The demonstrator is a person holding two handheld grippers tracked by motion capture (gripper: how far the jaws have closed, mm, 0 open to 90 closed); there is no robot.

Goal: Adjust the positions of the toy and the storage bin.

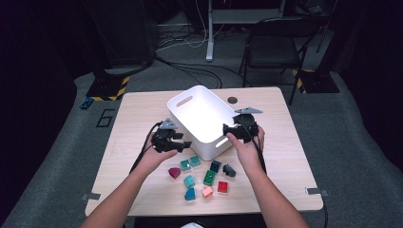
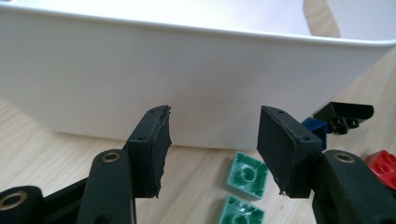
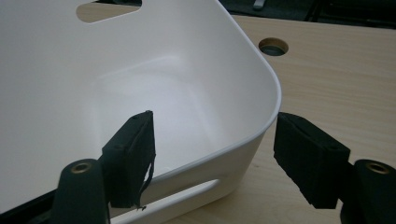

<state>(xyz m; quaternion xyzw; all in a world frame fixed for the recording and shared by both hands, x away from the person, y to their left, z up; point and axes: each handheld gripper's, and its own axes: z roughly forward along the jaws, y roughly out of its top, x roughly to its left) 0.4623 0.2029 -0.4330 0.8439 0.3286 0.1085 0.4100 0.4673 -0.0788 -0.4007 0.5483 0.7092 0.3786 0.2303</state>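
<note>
high view: the white bin (image 1: 202,121) sits mid-table, turned on the diagonal, with the left gripper (image 1: 186,144) at its 8 o'clock wall and the right gripper (image 1: 227,129) at its 4 o'clock corner. toy bricks (image 1: 203,178) lie scattered on the pale wooden table (image 1: 280,156) at 6 o'clock from the bin.

left gripper view: the jaws stand apart, holding nothing, facing the bin's smooth outer wall (image 2: 187,84). green bricks (image 2: 246,173) lie just below it.

right gripper view: the jaws stand apart and straddle the rounded rim (image 3: 273,100), one inside, one outside, not yet closed. a handle slot (image 3: 191,193) shows at 6 o'clock.

the bin looks like thin, glossy moulded plastic: probably light and stiff, a little flexible at the lip, likely slippery on rubber pads. the rim near a corner or the handle slot seems the surest hold.
</note>
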